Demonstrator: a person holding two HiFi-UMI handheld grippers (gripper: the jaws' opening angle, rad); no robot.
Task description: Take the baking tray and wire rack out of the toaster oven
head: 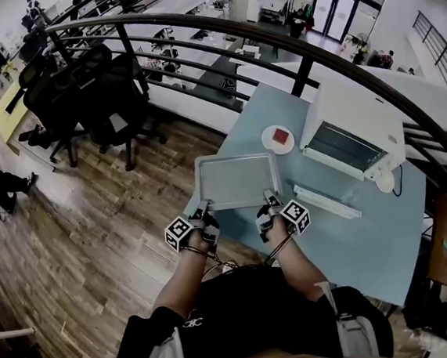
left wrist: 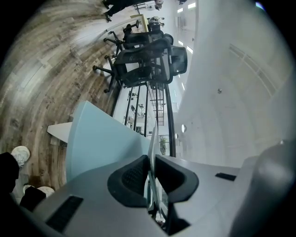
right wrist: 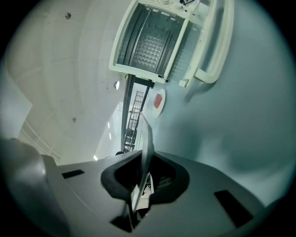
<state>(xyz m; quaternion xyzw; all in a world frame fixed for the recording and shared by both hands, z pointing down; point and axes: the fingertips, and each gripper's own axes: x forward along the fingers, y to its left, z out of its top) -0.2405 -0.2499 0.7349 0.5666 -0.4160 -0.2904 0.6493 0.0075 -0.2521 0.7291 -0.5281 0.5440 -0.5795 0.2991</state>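
A grey rectangular baking tray (head: 237,179) hangs level over the near left part of the pale blue table (head: 355,240). My left gripper (head: 204,210) is shut on the tray's near left rim, and my right gripper (head: 270,200) is shut on its near right rim. In the left gripper view the tray (left wrist: 152,152) shows as a thin edge pinched between the black pads. The right gripper view shows the tray edge (right wrist: 147,139) clamped the same way. The white toaster oven (head: 353,134) stands at the back right with its door (head: 326,201) folded down. Its open cavity (right wrist: 150,39) faces me, and I cannot make out a wire rack inside it.
A small white plate with a red piece (head: 279,138) sits between the tray and the oven. A curved black railing (head: 216,17) runs behind the table. Black office chairs (head: 89,93) stand on the wooden floor to the left. The oven's cord (head: 398,183) trails off at the right.
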